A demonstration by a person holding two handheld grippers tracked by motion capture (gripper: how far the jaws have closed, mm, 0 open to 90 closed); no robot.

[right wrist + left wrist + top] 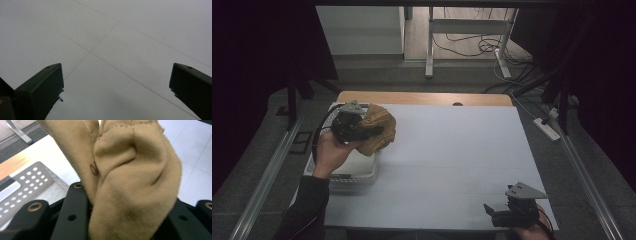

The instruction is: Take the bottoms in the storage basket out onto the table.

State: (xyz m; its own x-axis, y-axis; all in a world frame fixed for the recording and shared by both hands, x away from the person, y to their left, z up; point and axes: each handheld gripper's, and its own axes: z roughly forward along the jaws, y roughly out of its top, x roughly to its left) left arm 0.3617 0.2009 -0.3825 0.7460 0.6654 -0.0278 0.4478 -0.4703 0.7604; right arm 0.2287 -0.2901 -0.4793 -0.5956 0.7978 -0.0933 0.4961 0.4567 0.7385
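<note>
A bunched tan cloth (377, 129) hangs in the air at the table's left, above a white perforated basket (357, 176). My left gripper (362, 131) is shut on the tan cloth (130, 182), whose folds bulge up between the two black jaws in the left gripper view. The basket (30, 182) lies below and to the left there. My right gripper (498, 212) rests low at the table's near right edge, open, with bare white table (120, 45) between its wide-apart jaws.
The white table surface (452, 150) spreads across the middle and right. A wooden strip (422, 98) runs along its far edge. Metal rails flank both sides, and a power strip (548, 128) with cables lies on the floor at the right.
</note>
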